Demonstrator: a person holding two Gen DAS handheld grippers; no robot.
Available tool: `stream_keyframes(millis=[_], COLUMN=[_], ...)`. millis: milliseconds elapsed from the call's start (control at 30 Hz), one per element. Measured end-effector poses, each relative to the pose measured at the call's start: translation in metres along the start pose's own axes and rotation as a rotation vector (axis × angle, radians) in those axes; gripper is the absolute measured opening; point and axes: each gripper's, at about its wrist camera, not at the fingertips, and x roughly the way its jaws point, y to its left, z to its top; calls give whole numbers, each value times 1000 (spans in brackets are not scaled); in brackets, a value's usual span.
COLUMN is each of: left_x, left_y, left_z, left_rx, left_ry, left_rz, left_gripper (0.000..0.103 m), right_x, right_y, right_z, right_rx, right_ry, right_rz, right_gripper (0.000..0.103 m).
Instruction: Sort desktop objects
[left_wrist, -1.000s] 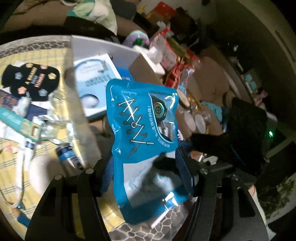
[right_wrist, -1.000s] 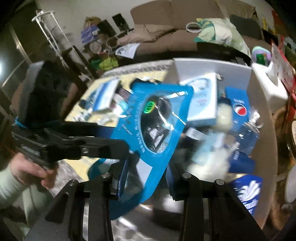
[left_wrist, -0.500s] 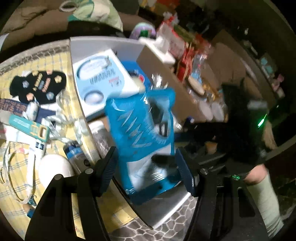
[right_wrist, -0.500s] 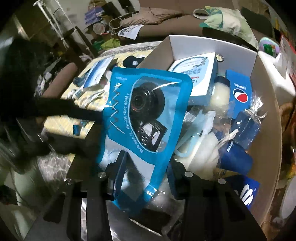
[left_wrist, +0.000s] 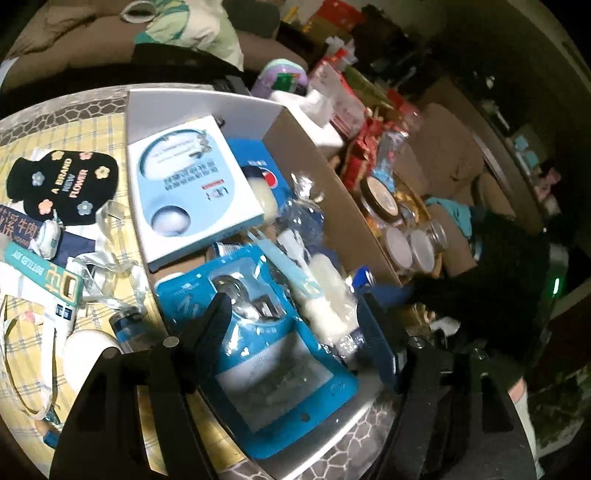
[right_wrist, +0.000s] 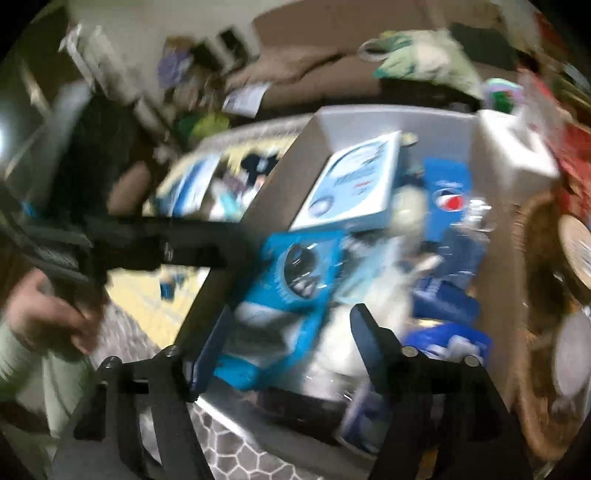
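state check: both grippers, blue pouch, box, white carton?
left gripper: open, jaws just widened, nothing pinched
right gripper: open, jaws just widened, pouch released
blue pouch: lying in the box, near end over the front wall
box: open-topped, crowded with items
white carton: lying tilted in the box

A lived-in home living room. A brown upholstered sofa (left_wrist: 55, 44) runs along the top left of the left wrist view, with a pale green printed fabric bag (left_wrist: 192, 26) lying on it. Below it, a table covered by a yellow checked cloth (left_wrist: 92, 129) is crowded with household clutter, and red snack packets (left_wrist: 365, 136) and lidded glass jars (left_wrist: 410, 247) fill the centre right.
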Motion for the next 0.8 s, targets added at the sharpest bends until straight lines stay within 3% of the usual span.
stream_keyframes(millis=[133,300,467,567,633,800], left_x=[11,31,28,10,-8,-31], left_y=[-11,-19,-23,-25,-27,-26], left_z=[-16,-44,-54,-55,-58,-65], left_rx=[71,131,136,122,119,111], left_ry=[59,140,132,81,41,7], left_rz=[46,93,108,89,83,87], left_gripper=[68,68,68,70,79,81], right_x=[-18,-3,8,-4,-19,-29], right_y=[-21,-21,-18,-18,-17,-8], right_z=[-2,-8,-20,-18,-16,-10], right_rx=[86,89,89,125,150,140], right_ry=[-49,-9,16,-10,-55,-68], right_rz=[-74,-96,-119,-136,-133,-171], right_gripper=[73,71,60,60,60,59])
